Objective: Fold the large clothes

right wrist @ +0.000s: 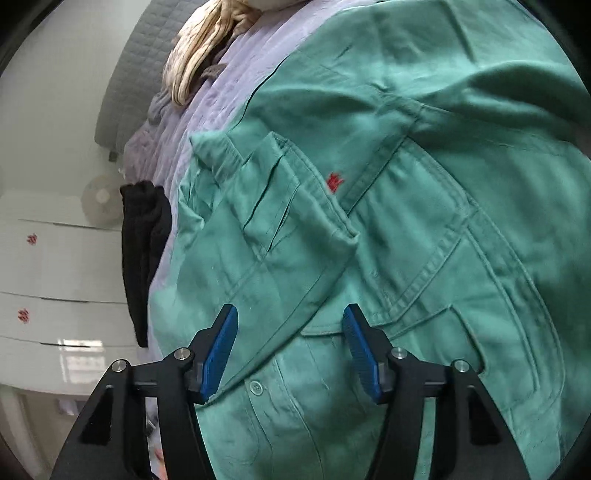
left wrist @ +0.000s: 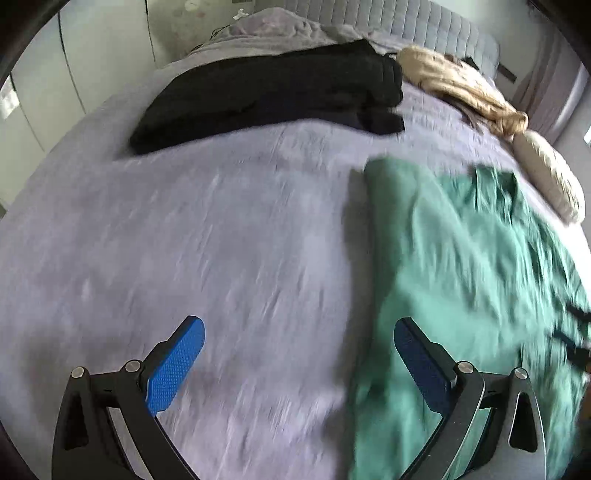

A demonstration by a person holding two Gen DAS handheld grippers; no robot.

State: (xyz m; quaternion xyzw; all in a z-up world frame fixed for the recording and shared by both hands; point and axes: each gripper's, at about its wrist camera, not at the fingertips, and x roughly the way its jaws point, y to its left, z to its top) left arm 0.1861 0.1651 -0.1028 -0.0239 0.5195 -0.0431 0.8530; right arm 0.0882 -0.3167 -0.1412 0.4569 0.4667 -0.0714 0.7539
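Observation:
A green button shirt lies on the lilac bed, at the right of the left wrist view, which is blurred. In the right wrist view the green shirt fills most of the frame, with its collar, chest pocket and a small red mark showing. My left gripper is open and empty above the bedsheet, just left of the shirt's edge. My right gripper is open and empty, close above the shirt's front placket.
A black garment lies folded at the far side of the bed. A cream knit garment lies at the far right by the grey headboard. White cabinet doors stand beside the bed.

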